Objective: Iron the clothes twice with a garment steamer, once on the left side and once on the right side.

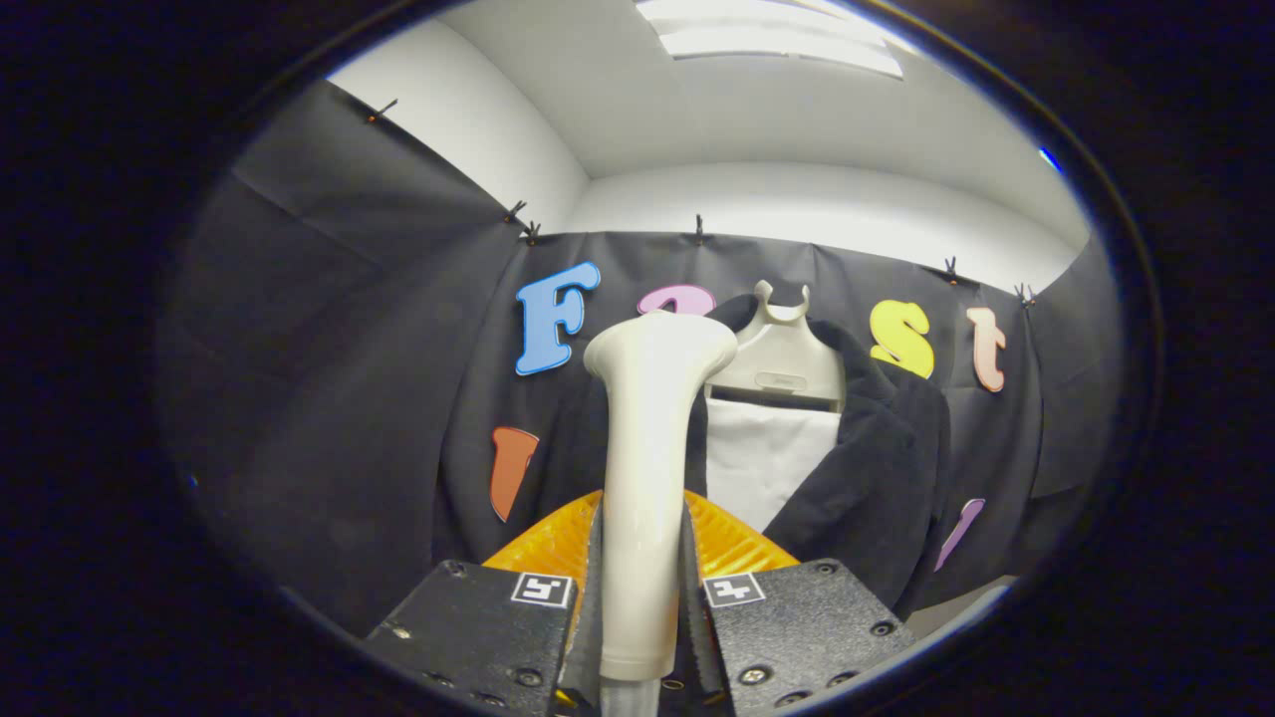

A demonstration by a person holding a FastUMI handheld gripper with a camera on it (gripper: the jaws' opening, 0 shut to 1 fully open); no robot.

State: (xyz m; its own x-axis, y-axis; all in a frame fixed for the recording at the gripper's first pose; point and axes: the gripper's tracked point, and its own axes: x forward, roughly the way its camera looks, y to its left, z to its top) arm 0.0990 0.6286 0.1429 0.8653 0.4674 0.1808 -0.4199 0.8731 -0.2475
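Gripper (pixel 640 597) at bottom centre: its 2 fingers pinch the steamer (pixel 642 478) handle, which stands upright between them. Beyond, right of centre, a dark jacket (pixel 877 478) hangs on a pale hanger (pixel 782 349) against the booth wall.

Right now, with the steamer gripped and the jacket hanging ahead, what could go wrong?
1. The gripper clamps the steamer low on its smooth handle, so the head could twist or slip as it moves.
2. The dark jacket hangs loosely on a hanger; pressing may swing it away instead of smoothing it.
3. The steamer hides the jacket's left front, so aiming there is hard.
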